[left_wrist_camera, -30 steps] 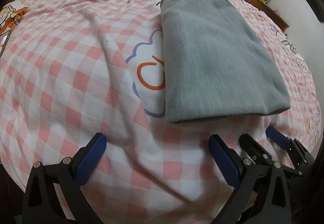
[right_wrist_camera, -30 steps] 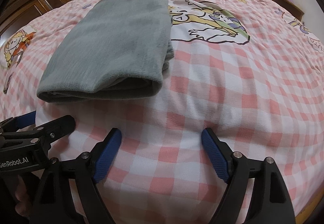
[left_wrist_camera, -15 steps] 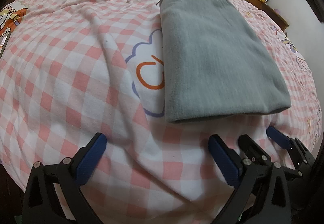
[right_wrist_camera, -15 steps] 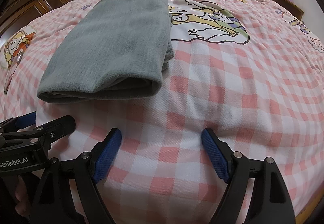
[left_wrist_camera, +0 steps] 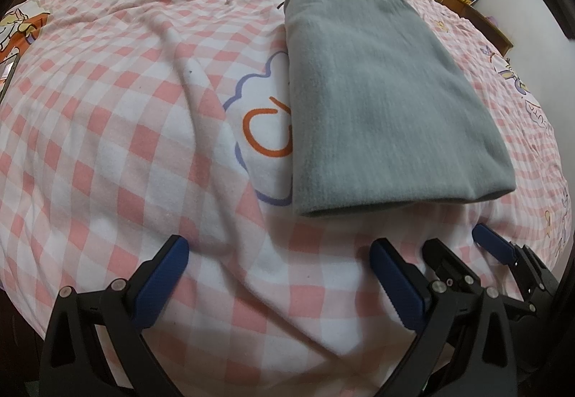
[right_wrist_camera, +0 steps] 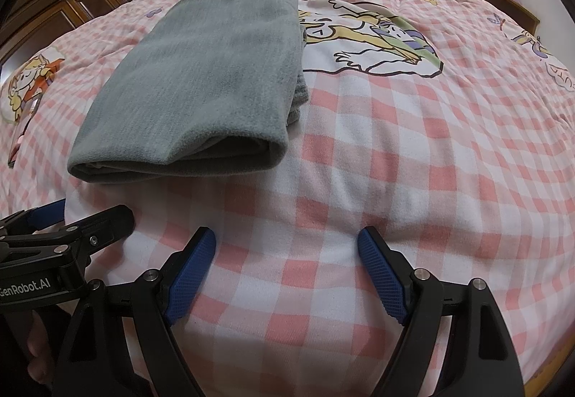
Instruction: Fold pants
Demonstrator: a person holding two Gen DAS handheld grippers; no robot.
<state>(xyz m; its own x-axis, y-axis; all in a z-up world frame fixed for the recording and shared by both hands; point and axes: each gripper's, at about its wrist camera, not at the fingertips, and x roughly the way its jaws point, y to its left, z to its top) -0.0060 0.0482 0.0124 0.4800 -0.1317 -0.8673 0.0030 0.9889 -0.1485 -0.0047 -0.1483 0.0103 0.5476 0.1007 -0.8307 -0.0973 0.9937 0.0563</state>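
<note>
The left black two-finger gripper with blue ribbed pads [left_wrist_camera: 276,271] points steeply downward, its jaws spread wide with nothing between them. The right black two-finger gripper with blue ribbed pads [right_wrist_camera: 287,269] is tilted down at much the same angle, its jaws likewise standing wide and empty. The two sit side by side and close together: in the left wrist view the right gripper's fingers [left_wrist_camera: 492,246] show just beyond the left gripper's right finger. A bare hand [right_wrist_camera: 34,343] shows partly at the lower left edge of the right wrist view, under the left gripper's body.
</note>
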